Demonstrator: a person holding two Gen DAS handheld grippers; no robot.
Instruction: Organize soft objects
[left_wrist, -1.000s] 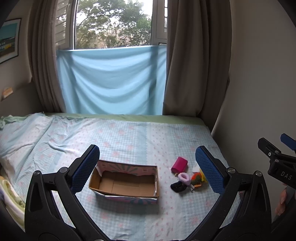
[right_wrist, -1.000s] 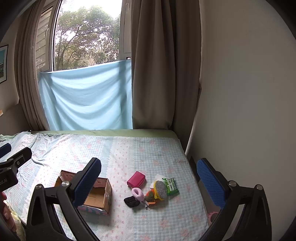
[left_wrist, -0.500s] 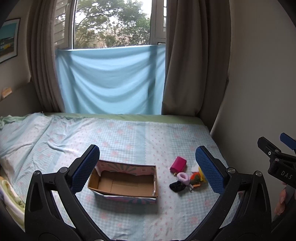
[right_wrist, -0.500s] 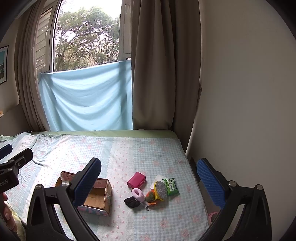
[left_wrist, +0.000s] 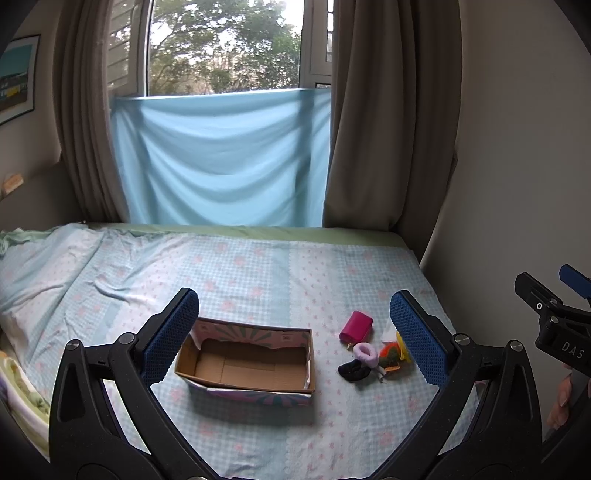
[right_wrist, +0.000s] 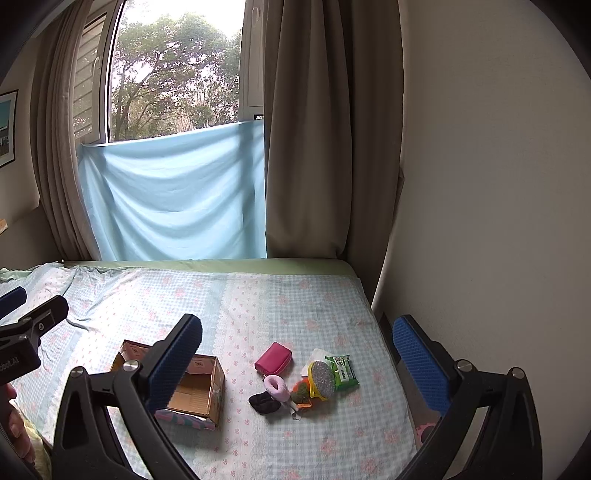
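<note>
An open cardboard box (left_wrist: 248, 366) (right_wrist: 192, 387) lies on the bed, with nothing in it. To its right lie a magenta pouch (left_wrist: 355, 326) (right_wrist: 273, 358), a pink scrunchie (left_wrist: 365, 353) (right_wrist: 277, 387), a black soft item (left_wrist: 354, 370) (right_wrist: 264, 402), an orange-green plush (left_wrist: 390, 355) (right_wrist: 301, 392), a glittery sponge (right_wrist: 322, 377) and a green packet (right_wrist: 342, 370). My left gripper (left_wrist: 295, 334) is open and empty, held above the box. My right gripper (right_wrist: 297, 363) is open and empty, above the pile.
The bed has a checked blue sheet (left_wrist: 258, 273). A wall (right_wrist: 480, 184) runs along the bed's right edge. Curtains (left_wrist: 388, 129) and a hung blue cloth (left_wrist: 221, 158) stand behind it. Rumpled bedding (left_wrist: 22, 384) lies at the left.
Both views have shifted only slightly; the box and the pile stay where they were. Both grippers stay open.
</note>
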